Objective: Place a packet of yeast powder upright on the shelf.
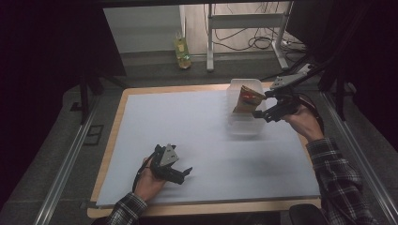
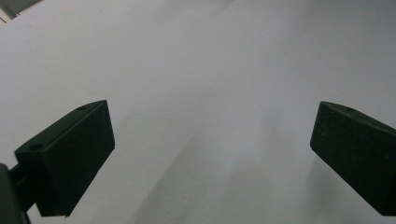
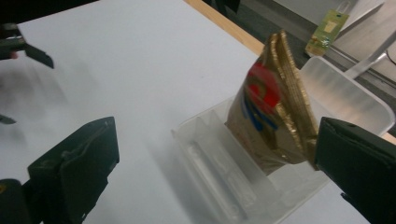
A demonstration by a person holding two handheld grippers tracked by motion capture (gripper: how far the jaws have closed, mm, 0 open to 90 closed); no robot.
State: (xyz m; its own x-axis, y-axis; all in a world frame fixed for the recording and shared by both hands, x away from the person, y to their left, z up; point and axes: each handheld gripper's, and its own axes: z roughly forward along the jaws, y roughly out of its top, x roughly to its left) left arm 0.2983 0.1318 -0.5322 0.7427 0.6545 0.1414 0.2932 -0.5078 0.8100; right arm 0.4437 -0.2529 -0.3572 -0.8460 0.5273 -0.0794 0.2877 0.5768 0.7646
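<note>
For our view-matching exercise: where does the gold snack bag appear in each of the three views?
High view: gold snack bag upper right of centre, standing in the clear plastic bin.
Left gripper view: not in it.
Right gripper view: right of centre, in the same bin.
Shared landmark: the grey table mat.

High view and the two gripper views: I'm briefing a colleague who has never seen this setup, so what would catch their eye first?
Most striking is the gold snack bag with red and blue print, standing upright in the clear plastic bin at the table's far right. The right gripper sits beside it with jaws open, one jaw next to the bag's edge. The left gripper, also open, rests low over the bare white mat near the front.
</note>
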